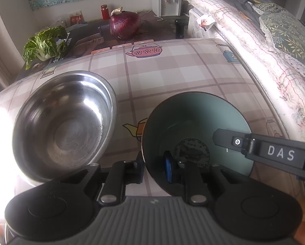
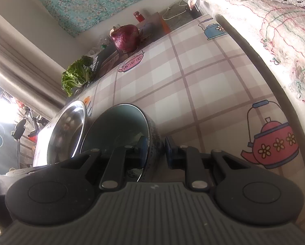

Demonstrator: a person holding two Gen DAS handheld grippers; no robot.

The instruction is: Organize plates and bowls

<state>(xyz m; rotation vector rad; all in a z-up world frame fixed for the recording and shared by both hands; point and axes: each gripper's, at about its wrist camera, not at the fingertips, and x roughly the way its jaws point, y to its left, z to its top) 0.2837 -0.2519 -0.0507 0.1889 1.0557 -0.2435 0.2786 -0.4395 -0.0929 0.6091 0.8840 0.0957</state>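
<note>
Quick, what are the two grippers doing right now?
Left gripper: closed on the near rim of the green bowl.
Right gripper: closed on the same bowl's other rim.

table (image 1: 172, 77): holds both bowls; bedding (image 1: 254, 47) runs along its right edge
metal bowl (image 1: 64, 122): on table, left side, just beside the 2nd bowl
ceramic bowl (image 1: 193, 122): on table, right of metal bowl, tilted
left gripper (image 1: 155, 169): straddles ceramic bowl's near-left rim, one finger inside, one outside
right gripper (image 2: 155, 149): straddles same bowl's right rim, one finger in, one out
onion (image 1: 125, 25): behind table, centre
greens (image 1: 45, 45): behind table, left of onion
jar (image 1: 105, 11): behind onion, by wall
water dispenser (image 1: 168, 0): far back, right of onion
</note>
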